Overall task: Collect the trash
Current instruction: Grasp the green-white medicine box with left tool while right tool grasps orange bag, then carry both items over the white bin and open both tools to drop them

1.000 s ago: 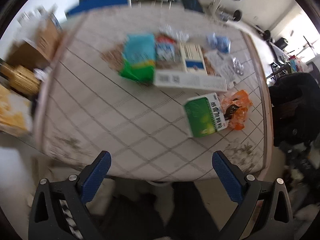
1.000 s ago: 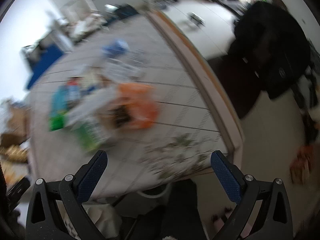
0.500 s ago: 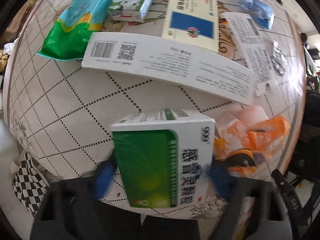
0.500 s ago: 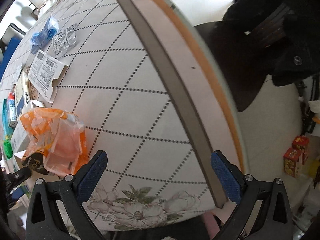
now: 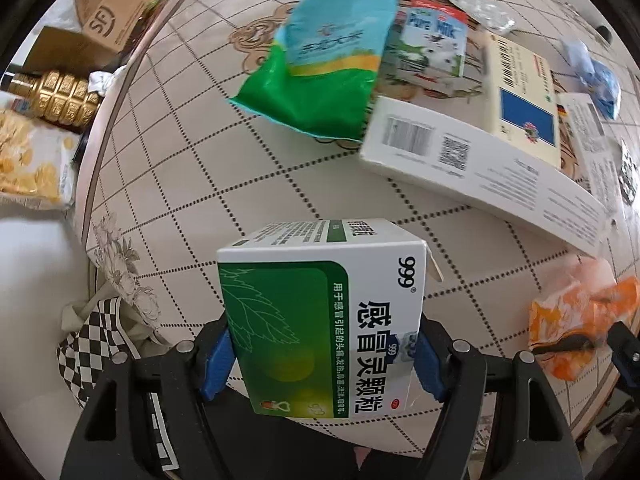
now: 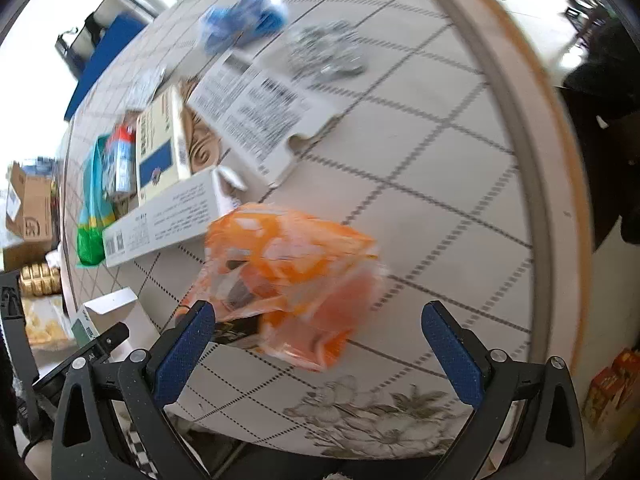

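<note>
My left gripper (image 5: 320, 356) is shut on a green and white medicine box (image 5: 324, 312) and holds it at the table's near edge. The box also shows at the left of the right wrist view (image 6: 100, 316). My right gripper (image 6: 316, 332) is open, its fingers on either side of a crumpled orange plastic bag (image 6: 296, 272) that lies on the table. The bag also shows at the right of the left wrist view (image 5: 580, 320). More trash lies beyond: a long white carton (image 5: 480, 168), a green and teal pouch (image 5: 324, 60), a milk carton (image 5: 432, 48).
The round table (image 6: 440, 184) has a checked cloth and a raised rim (image 6: 532, 160). A blue wrapper (image 6: 244, 20), foil (image 6: 324, 56) and a flat printed box (image 6: 260, 112) lie further back. Cardboard boxes (image 5: 108, 12) stand on the floor at left. A checkered bag (image 5: 92, 344) hangs below the edge.
My left gripper closed on the medicine box and lifted it toward the table edge. My right gripper swung left from the table rim and now straddles the orange bag.
</note>
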`<action>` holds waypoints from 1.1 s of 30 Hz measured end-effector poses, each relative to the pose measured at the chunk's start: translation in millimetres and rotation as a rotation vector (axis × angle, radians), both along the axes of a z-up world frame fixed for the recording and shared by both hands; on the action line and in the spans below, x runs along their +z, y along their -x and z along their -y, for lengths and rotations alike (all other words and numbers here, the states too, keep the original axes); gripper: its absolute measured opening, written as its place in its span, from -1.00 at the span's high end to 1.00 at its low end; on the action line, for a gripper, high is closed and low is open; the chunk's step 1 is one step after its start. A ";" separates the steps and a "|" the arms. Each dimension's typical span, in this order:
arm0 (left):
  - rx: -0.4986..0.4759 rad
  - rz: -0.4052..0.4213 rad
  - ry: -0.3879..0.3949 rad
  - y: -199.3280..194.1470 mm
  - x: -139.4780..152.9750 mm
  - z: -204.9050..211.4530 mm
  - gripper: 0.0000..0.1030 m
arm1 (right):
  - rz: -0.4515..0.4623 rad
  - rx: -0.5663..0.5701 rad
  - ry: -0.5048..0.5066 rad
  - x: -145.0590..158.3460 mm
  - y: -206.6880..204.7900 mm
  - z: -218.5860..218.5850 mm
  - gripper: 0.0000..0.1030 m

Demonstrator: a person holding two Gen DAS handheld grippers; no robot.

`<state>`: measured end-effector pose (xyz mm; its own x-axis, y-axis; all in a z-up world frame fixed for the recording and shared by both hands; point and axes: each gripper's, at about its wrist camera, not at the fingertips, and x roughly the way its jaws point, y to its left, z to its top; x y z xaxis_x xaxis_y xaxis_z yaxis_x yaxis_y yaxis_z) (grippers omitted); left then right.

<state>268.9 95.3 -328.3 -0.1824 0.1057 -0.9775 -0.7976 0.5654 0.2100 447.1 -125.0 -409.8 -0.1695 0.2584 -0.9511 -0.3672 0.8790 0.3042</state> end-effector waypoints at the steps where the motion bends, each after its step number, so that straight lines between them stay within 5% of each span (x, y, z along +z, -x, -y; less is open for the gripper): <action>1: 0.003 0.000 -0.005 0.4 -2.6 -0.7 -0.40 | -0.001 0.013 0.009 -2.5 5.6 -6.8 -0.98; 5: 0.007 -0.001 -0.027 9.2 -10.0 0.9 -0.40 | -0.013 0.031 0.029 -15.2 12.5 -17.7 -0.78; 7: -0.001 -0.002 -0.038 10.0 -8.6 2.7 -0.40 | -0.017 0.030 0.037 -20.6 14.9 -21.2 -0.26; 10: -0.008 0.003 -0.047 14.5 -7.3 4.2 -0.40 | -0.015 0.003 0.019 -23.0 18.0 -23.6 0.13; 16: -0.038 0.036 -0.076 25.5 4.5 12.9 -0.40 | 0.074 0.000 -0.004 -0.2 23.6 -1.6 0.47; 26: -0.066 0.153 -0.137 87.6 49.2 37.3 -0.40 | 0.176 0.013 -0.059 51.6 73.5 32.6 0.52; 33: -0.100 0.240 -0.142 170.5 72.1 71.4 -0.40 | 0.182 0.053 -0.110 80.6 168.7 56.5 0.52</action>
